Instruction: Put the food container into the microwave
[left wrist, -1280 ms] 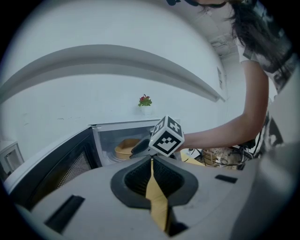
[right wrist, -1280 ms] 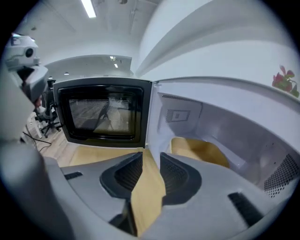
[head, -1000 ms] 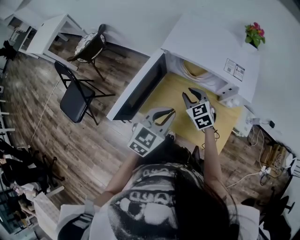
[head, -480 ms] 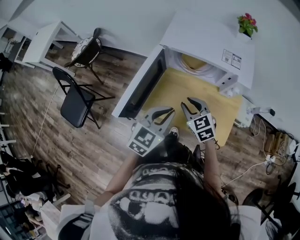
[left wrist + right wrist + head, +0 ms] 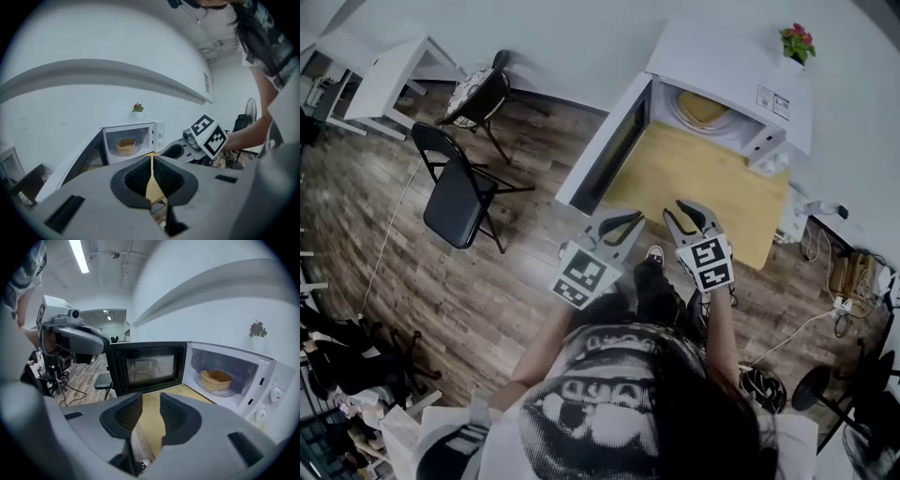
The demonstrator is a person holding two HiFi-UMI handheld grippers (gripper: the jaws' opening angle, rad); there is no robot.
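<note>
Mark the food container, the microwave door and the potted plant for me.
food container [image 5: 216, 379], right gripper view, its front wall
microwave door [image 5: 147, 365], right gripper view, middle of its window
potted plant [image 5: 798, 42], head view, its flowers

Wood floor, folding chair, white wall

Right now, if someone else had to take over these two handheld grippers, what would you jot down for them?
Left gripper: shut, holding nothing.
Right gripper: jaws slightly apart, empty.
Both hover by the near edge of the table, clear of the microwave.
Food container: on the turntable inside the microwave; the door stands wide open.
Done: container is in.
Left: probably only shutting the door, if wanted.
</note>
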